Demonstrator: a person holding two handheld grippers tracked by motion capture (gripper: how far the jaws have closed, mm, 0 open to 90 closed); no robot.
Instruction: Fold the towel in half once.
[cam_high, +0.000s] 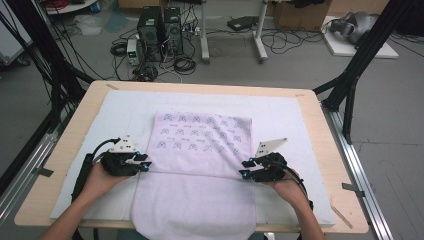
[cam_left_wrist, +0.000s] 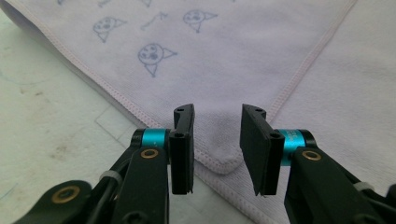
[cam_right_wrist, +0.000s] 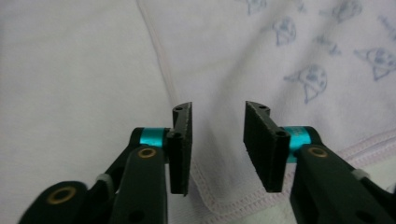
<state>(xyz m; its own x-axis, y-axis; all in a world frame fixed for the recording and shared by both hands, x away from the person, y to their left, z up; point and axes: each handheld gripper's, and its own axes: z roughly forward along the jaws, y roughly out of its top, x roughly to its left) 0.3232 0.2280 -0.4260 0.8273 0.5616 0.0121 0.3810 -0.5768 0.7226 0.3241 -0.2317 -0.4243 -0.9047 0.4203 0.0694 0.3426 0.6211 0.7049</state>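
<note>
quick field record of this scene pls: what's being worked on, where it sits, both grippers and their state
item: pale lilac towel with small blue printed figures, top layer folded over a plain layer
surface: white mat on a wooden table
towel overhang: near end hangs past the table's front edge
left gripper: open, fingers astride the folded layer's corner
right gripper: open, at the folded layer's other near corner
contact: neither gripper holds cloth
floor behind: computer towers, cables
</note>
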